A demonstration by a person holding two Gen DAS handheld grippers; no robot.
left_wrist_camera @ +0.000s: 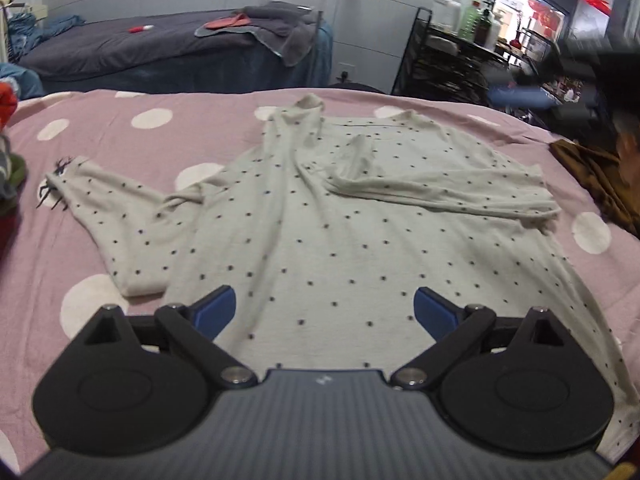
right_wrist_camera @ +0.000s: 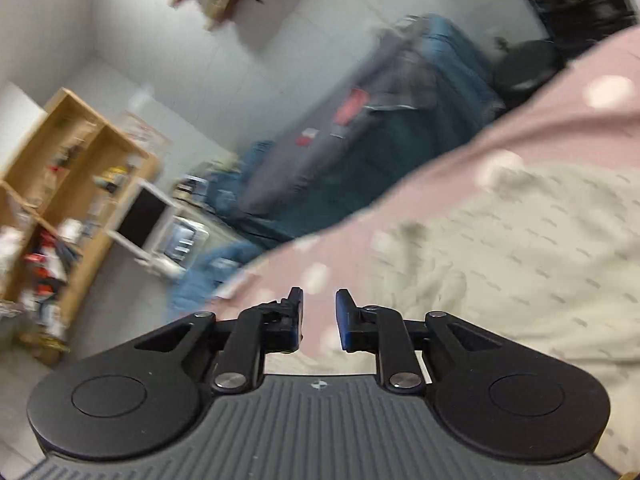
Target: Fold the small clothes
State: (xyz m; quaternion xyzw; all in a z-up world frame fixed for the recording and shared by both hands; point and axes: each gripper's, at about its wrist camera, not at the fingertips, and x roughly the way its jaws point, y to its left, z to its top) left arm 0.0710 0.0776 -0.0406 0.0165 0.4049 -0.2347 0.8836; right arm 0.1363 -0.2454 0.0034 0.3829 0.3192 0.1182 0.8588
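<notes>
A pale long-sleeved top with small dark dots [left_wrist_camera: 328, 216] lies spread on the pink bedsheet with white spots [left_wrist_camera: 120, 128]. Its left sleeve [left_wrist_camera: 112, 216] stretches out to the left, and the right sleeve [left_wrist_camera: 440, 192] is folded across the chest. My left gripper [left_wrist_camera: 325, 308] hovers over the lower hem, open wide, with nothing between its blue pads. In the blurred right wrist view the same top [right_wrist_camera: 520, 248] fills the right side. My right gripper [right_wrist_camera: 319, 314] is tilted over the sheet's edge, to the left of the top, open by a narrow gap and holding nothing.
A brown garment [left_wrist_camera: 600, 176] lies at the sheet's right edge and a heap of coloured clothes [left_wrist_camera: 8, 160] at the left edge. Behind stand a dark-covered bed [left_wrist_camera: 172, 52] with towels, a black rack [left_wrist_camera: 448, 52] with bottles and a wooden shelf [right_wrist_camera: 60, 184].
</notes>
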